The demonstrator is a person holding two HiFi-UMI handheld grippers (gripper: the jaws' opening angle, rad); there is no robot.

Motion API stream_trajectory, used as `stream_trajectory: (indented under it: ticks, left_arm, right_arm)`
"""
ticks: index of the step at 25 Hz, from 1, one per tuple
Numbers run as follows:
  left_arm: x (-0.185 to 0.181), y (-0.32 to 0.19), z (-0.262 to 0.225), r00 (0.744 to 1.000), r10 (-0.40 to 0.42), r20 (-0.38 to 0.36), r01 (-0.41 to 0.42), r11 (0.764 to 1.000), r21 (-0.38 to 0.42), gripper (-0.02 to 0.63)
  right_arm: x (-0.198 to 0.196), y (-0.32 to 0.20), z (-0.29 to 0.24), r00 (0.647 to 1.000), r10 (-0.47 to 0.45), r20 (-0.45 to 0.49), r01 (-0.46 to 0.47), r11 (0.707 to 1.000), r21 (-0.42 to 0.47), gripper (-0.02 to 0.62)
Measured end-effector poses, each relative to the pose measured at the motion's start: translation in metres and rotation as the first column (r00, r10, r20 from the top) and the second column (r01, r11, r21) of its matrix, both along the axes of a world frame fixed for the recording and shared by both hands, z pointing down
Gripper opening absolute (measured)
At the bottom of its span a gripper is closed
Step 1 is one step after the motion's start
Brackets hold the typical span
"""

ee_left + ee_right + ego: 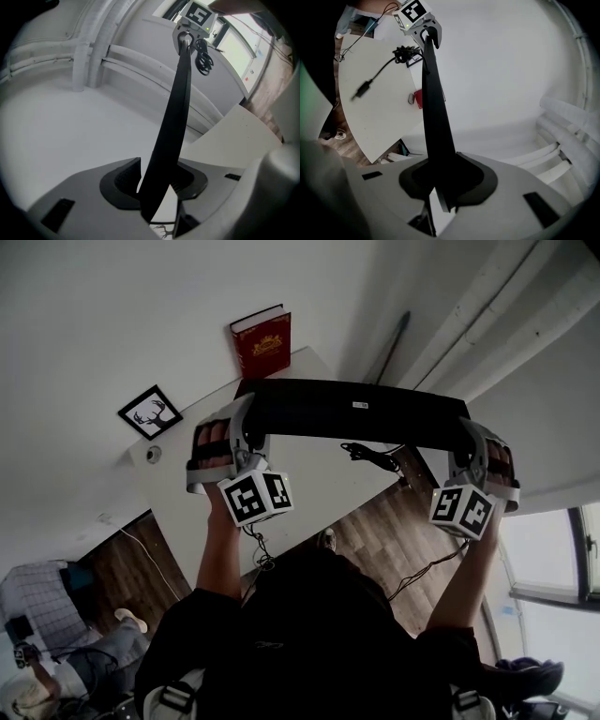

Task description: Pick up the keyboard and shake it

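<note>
A long black keyboard (352, 413) is held in the air above the white table (309, 488), its underside toward the head camera. My left gripper (246, 442) is shut on its left end and my right gripper (466, 460) on its right end. In the left gripper view the keyboard (176, 117) runs edge-on from between my left gripper's (157, 187) pads to the right gripper (190, 28) at the far end. The right gripper view mirrors this: the keyboard (433, 108) leaves my right gripper (440, 180) and ends in the left gripper (423, 28). Its coiled cable (370, 456) hangs below.
A red book (262, 343) stands at the table's far end and a framed deer picture (150, 412) lies near its left edge. The cable's plug (361, 90) dangles over the table (379, 117). White walls with pipes (89, 42) are close behind. Wooden floor (375, 540) lies below.
</note>
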State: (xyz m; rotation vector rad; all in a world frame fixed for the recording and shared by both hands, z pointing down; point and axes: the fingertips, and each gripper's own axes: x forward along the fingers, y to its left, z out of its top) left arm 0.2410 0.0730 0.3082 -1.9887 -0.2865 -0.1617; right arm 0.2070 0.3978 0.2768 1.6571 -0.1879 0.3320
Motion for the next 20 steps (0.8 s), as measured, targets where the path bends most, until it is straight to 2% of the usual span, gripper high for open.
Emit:
stream_trajectory:
  ticks: [5, 10, 16, 20]
  left_arm:
    - [-0.016, -0.052, 0.003, 0.993, -0.119, 0.017, 0.119, 0.993, 0.012, 0.16]
    - [-0.036, -0.114, 0.004, 0.966, -0.257, 0.022, 0.257, 0.966, 0.026, 0.16]
    - [-0.07, -0.162, 0.002, 0.917, -0.4, 0.01, 0.399, 0.916, 0.038, 0.156]
    - [-0.102, -0.201, 0.003, 0.86, -0.511, 0.012, 0.51, 0.859, 0.047, 0.152]
  right_arm:
    - [0.024, -0.049, 0.006, 0.992, -0.124, 0.004, 0.124, 0.992, 0.0, 0.103]
    - [0.051, -0.114, 0.013, 0.96, -0.279, 0.015, 0.279, 0.96, -0.006, 0.103]
    - [0.068, -0.175, 0.011, 0.913, -0.408, 0.005, 0.408, 0.913, 0.004, 0.103]
    - [0.076, -0.23, 0.014, 0.85, -0.526, 0.006, 0.526, 0.85, -0.004, 0.103]
